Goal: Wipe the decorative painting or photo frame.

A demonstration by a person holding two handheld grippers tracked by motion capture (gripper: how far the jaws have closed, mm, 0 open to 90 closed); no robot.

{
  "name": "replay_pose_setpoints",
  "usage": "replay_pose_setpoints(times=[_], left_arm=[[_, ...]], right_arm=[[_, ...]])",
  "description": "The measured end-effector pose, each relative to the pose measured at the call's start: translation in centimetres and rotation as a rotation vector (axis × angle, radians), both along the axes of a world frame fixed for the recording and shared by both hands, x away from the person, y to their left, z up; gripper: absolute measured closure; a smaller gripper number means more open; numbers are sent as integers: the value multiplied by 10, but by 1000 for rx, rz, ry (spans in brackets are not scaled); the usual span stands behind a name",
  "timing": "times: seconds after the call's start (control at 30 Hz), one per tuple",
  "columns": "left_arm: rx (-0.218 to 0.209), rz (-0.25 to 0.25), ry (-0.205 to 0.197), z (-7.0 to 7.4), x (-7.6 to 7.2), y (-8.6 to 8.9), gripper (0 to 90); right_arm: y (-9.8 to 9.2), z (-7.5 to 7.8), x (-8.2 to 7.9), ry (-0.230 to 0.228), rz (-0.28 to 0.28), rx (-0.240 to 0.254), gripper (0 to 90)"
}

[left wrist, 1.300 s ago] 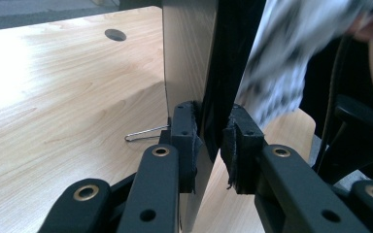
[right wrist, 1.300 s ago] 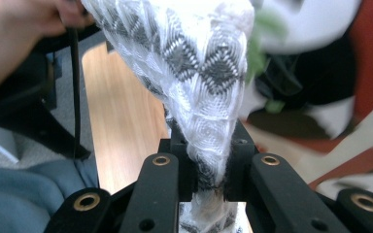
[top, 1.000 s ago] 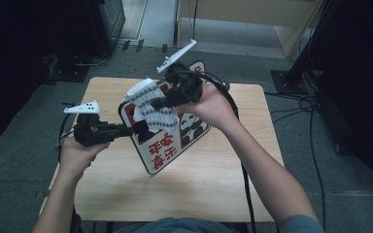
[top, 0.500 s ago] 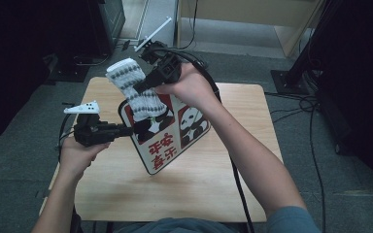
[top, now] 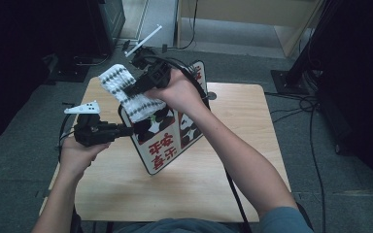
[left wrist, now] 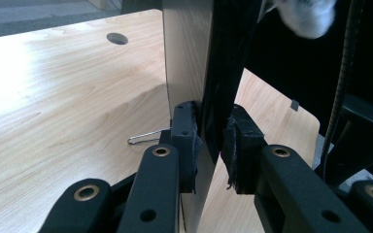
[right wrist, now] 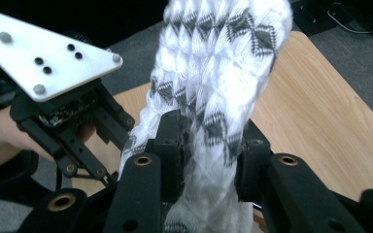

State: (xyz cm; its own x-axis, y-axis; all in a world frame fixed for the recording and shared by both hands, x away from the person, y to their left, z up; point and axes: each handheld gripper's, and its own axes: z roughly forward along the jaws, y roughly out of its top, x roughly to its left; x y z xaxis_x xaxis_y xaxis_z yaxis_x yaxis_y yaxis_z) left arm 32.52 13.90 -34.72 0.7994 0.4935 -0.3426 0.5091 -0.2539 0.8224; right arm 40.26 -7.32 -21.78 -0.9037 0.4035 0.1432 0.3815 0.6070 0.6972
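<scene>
Left gripper (top: 126, 130) is low at the table's (top: 126, 194) left side, arm straight, clamped on the panda bag's (top: 167, 141) edge. Right arm reaches across, its gripper (top: 135, 89) raised above the bag's mouth; its jaws have just been opening, the knit cloth (top: 126, 92) between them.

Wooden table (top: 209, 174); paper clip (left wrist: 148, 136) on it; floor cables (top: 315, 111).

a white knitted cloth (top: 126, 92) with dark marks sticks up out of a flat panda bag (top: 167, 138) with red writing, tilted on the table.
</scene>
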Motion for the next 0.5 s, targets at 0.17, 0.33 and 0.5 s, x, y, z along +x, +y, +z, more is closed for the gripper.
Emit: replay_pose_setpoints(times=[0.17, 0.33, 0.5], left_arm=[[2, 0, -4, 0, 0, 0, 770], [3, 3, -6, 0, 0, 0, 772], [4, 2, -6, 0, -1, 0, 773]], right_arm=[[-3, -6, 2, 36, -11, 40, 755], [-4, -5, 4, 23, -21, 39, 768], [-4, -7, 4, 15, -16, 26, 774]])
